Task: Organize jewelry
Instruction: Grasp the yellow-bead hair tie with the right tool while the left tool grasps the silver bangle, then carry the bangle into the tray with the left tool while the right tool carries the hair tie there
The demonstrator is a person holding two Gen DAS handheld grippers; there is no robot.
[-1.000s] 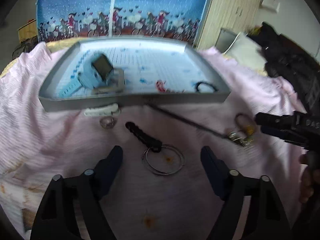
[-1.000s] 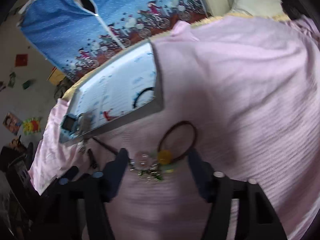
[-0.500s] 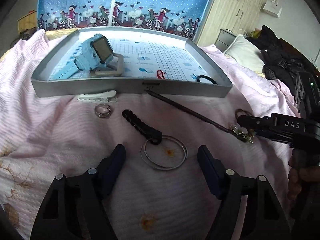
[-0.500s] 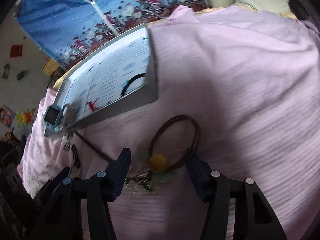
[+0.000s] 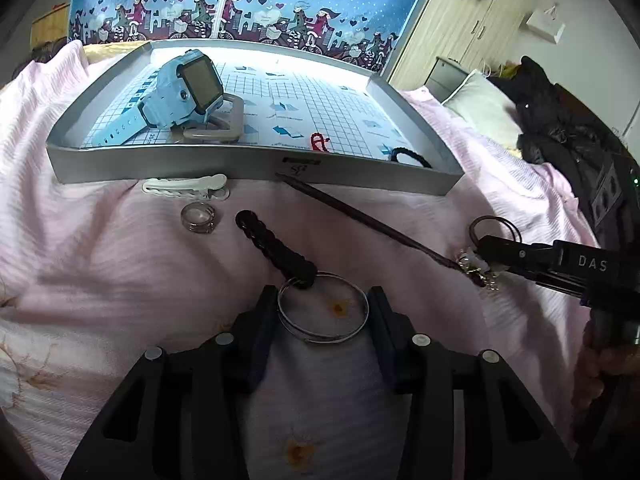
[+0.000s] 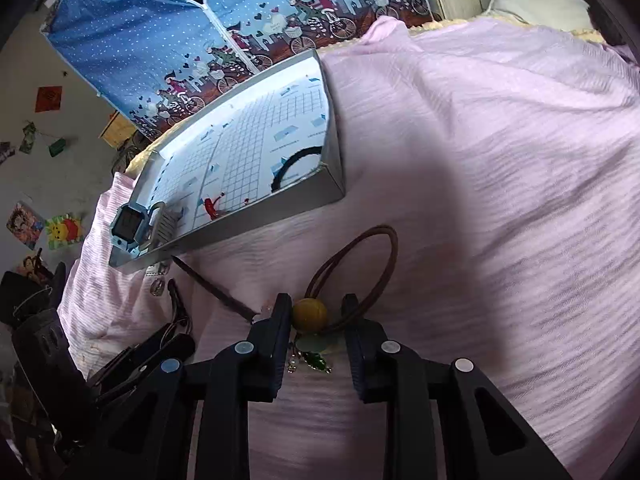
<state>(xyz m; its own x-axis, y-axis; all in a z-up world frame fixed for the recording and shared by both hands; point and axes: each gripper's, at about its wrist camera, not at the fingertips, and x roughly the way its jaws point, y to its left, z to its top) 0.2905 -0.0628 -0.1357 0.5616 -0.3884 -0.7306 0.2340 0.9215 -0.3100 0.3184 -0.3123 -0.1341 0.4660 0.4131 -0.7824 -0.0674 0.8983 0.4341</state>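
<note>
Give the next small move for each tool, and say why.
Probably close both. The left tool brackets the silver bangle, fingers on either side, a sliver of gap left. The right tool straddles the yellow bead of the brown cord charm. Both pieces lie outside the grey tray.

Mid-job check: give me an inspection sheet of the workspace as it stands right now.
Surface: pink bedspread, wrinkled, small stains.
Job's things: grey tray holds blue watch, red charm, black hair tie. On the spread: white clip, ring, black braided strap, silver bangle, hair stick, brown cord bracelet with yellow bead.
Clutter: dark clothing.
Grippers: left tool open around the bangle; right tool open around the bead.
Cables: nothing seen.
Surroundings: blue patterned fabric, wooden wardrobe.
</note>
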